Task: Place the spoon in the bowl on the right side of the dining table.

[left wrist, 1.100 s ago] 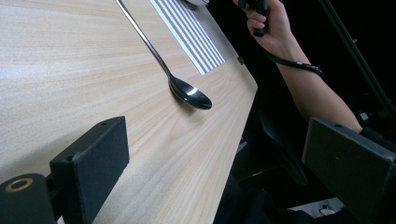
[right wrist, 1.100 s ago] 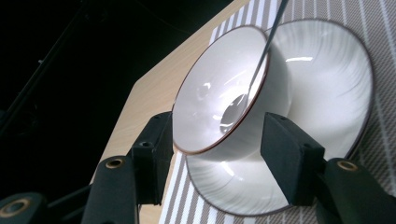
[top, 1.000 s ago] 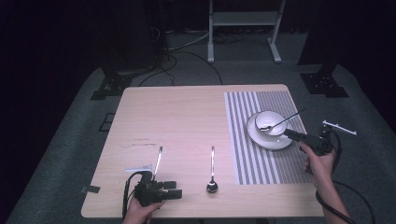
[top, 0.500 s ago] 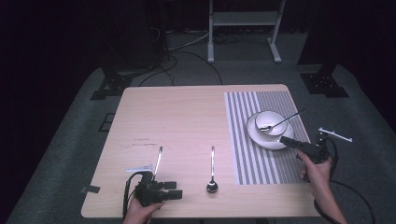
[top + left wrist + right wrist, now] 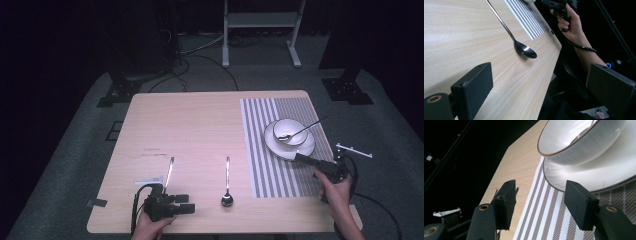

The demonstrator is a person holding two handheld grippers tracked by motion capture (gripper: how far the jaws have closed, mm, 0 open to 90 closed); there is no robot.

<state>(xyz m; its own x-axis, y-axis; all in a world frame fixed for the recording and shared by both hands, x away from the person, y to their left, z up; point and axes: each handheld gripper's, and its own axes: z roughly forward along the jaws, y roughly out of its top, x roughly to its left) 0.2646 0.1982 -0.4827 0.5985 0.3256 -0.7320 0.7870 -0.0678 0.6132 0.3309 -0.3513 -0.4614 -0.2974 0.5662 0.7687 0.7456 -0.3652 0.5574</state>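
A white bowl (image 5: 290, 131) sits on a white plate (image 5: 280, 147) on the striped placemat (image 5: 260, 150), with a spoon (image 5: 300, 131) resting in it. My right gripper (image 5: 301, 158) is open and low over the mat, its tips at the plate's near rim. In the right gripper view the plate (image 5: 599, 175) rim lies just ahead of the open gripper (image 5: 539, 202), with the bowl (image 5: 579, 142) above. Another spoon (image 5: 227, 185) lies on the bare wood. My left gripper (image 5: 192, 204) rests open at the front left and points toward that spoon (image 5: 524, 48).
A slim silver utensil (image 5: 170, 170) lies left of the loose spoon, beside a white label (image 5: 147, 180). The right hand with its gripper (image 5: 566, 15) shows far off in the left gripper view. A metal stand (image 5: 262, 20) and cables are on the floor behind the table.
The right gripper has come lower and a little left, toward the front of the table, its tips now at the plate's near rim. The left gripper has stayed put.
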